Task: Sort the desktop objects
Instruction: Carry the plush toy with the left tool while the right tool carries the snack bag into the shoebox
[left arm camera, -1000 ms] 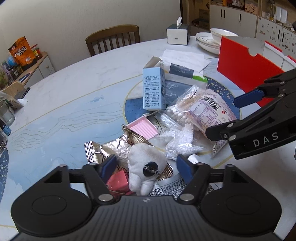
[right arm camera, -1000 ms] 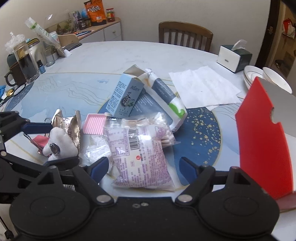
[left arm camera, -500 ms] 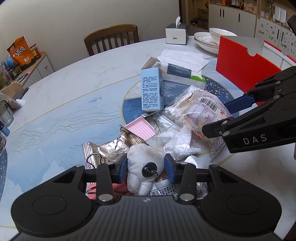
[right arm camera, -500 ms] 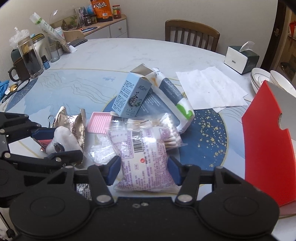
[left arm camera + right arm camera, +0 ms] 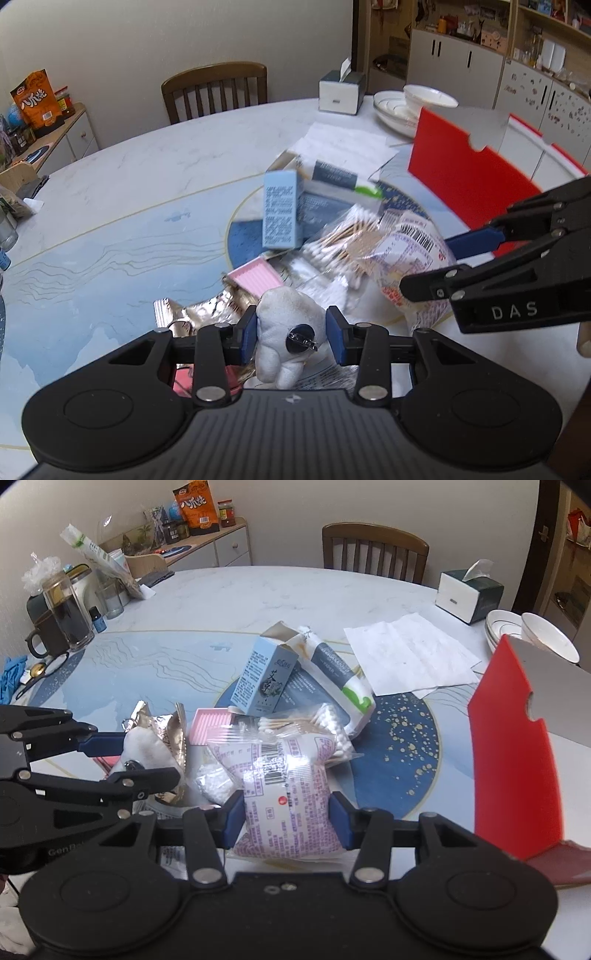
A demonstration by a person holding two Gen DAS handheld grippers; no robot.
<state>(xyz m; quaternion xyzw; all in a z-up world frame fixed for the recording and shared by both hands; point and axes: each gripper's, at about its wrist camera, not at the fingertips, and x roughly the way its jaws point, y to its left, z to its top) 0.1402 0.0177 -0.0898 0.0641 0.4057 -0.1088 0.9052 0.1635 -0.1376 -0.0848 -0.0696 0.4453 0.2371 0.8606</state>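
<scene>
My left gripper (image 5: 291,332) is shut on a white plush toy (image 5: 284,314) with a dark round badge, held just above a silver foil wrapper (image 5: 199,314). The right wrist view shows that same left gripper (image 5: 136,757) at the left, with the toy (image 5: 147,747) between its fingers. My right gripper (image 5: 286,819) has its jaws closing on a white-and-purple printed packet (image 5: 284,775), and both blue pads press its sides. Behind it lie a bag of cotton swabs (image 5: 306,723), a pink case (image 5: 208,725), a light-blue box (image 5: 266,679) and a tissue pack (image 5: 332,672).
A red file stand (image 5: 513,768) rises at the right. Farther back are a sheet of paper (image 5: 406,653), a tissue box (image 5: 469,594) and stacked bowls (image 5: 546,638). A glass jug (image 5: 70,616) and bottles stand at the far left of the round table (image 5: 258,590).
Both grippers went from wide open to closed, the left on the plush toy and the right on the packet. Both have since risen a little with their loads.
</scene>
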